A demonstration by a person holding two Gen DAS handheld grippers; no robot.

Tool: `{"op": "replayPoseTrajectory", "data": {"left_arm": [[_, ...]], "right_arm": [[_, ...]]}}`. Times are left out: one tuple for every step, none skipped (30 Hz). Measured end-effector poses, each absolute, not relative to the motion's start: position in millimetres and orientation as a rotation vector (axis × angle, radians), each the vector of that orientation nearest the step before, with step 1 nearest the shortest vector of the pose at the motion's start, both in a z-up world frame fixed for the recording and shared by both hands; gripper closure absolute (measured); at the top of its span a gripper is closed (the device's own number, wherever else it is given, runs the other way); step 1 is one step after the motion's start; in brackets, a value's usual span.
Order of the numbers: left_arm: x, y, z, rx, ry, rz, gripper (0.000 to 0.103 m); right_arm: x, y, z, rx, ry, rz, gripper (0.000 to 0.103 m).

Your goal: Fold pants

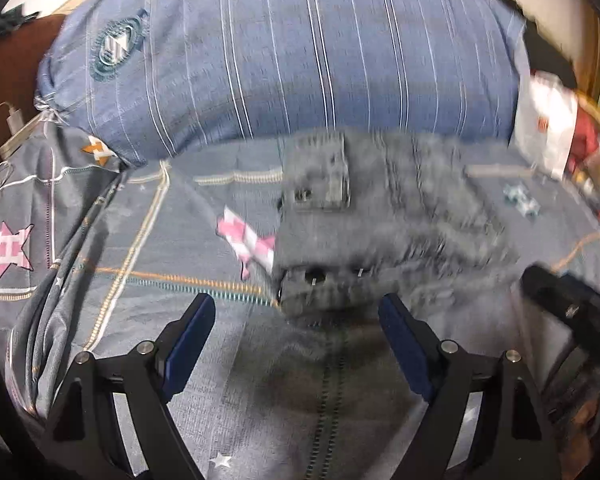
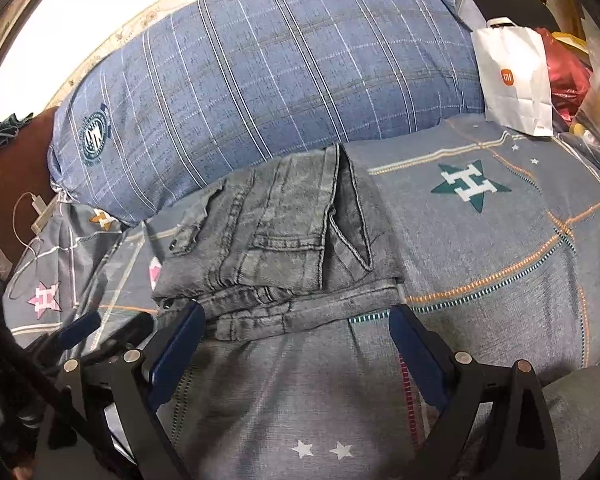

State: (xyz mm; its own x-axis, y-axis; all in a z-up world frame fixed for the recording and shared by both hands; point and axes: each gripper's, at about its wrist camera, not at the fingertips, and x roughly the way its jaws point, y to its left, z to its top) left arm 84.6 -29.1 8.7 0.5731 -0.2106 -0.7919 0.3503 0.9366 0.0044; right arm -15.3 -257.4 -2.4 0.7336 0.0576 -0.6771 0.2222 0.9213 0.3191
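Observation:
Grey jeans (image 2: 292, 240) lie folded into a compact bundle on the grey star-patterned bedspread (image 2: 500, 248), just in front of a blue striped pillow (image 2: 280, 72). In the left wrist view the jeans (image 1: 372, 220) look blurred. My left gripper (image 1: 296, 308) is open and empty, just short of the bundle's near edge. My right gripper (image 2: 298, 316) is open and empty at the near edge of the jeans, its left pad (image 2: 180, 344) beside the folded hem. The right gripper also shows at the right edge of the left wrist view (image 1: 568, 308), and the left one at the lower left of the right wrist view (image 2: 80, 328).
A white paper bag (image 2: 516, 76) and red and yellow clutter (image 2: 576, 80) stand at the far right. A charger with a white cable (image 2: 36, 208) lies at the left beside a brown headboard (image 2: 16, 176). The bedspread bunches in folds at the left (image 1: 52, 280).

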Motion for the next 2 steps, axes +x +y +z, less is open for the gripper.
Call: {"op": "replayPoseTrajectory", "data": {"left_arm": [[85.6,-26.7,7.3,0.142,0.921,-0.34,0.02],[86.1,-23.4,8.2,0.108,0.932,-0.352,0.02]], "right_arm": [[-14.4,-257.8,-4.4,0.398,0.753,-0.098,0.007],[-13.8,-259.2,-6.5,0.401,0.761,-0.107,0.007]]}}
